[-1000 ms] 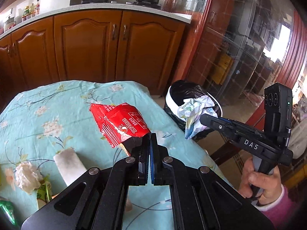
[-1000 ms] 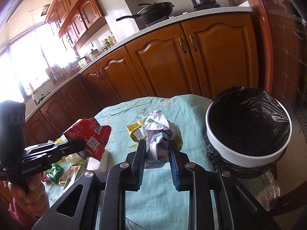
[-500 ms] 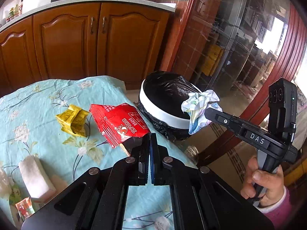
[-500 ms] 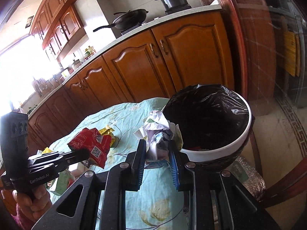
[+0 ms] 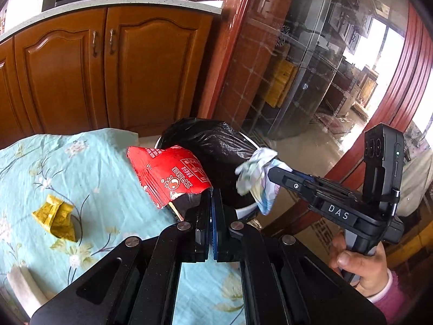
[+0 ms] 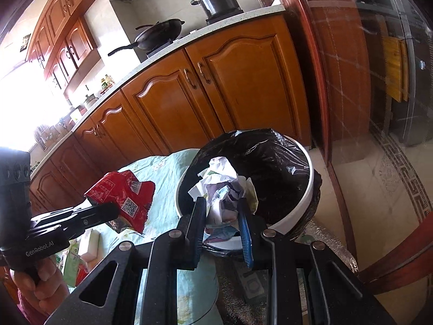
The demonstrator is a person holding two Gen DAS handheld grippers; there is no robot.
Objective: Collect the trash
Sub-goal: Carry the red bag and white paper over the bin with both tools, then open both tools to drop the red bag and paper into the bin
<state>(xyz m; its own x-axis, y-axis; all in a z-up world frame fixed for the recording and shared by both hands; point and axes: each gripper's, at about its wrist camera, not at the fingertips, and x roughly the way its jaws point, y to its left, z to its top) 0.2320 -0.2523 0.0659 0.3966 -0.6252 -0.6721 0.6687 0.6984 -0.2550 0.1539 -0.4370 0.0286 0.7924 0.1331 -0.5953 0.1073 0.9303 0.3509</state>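
Left tool [image 5: 210, 200], "GenRobot.AI" on its body, clamped on red wrapper [image 5: 169, 174] with QR code. Right tool [image 6: 222, 211], marked "DAS", gripping crumpled paper [image 6: 222, 187] over black-lined bin [image 6: 292, 216] off the table edge [image 5: 151, 216].

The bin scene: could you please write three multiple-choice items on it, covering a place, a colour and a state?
1. Where is the crumpled paper held by the right gripper?
A. Flat on the tablecloth
B. Over the open bin
C. On the counter

2. What colour is the wrapper in the left gripper?
A. Red
B. Green
C. Blue

3. In what state is the left gripper?
A. Wide open, holding nothing
B. Shut on the wrapper
C. Lying on the floor

Answers:
1 B, since the right wrist view shows the paper in front of the black-lined mouth of the bin.
2 A, as the wrapper is plainly red with white print in both views.
3 B, because the jaws stand nearly together with the wrapper's edge pinched between them.
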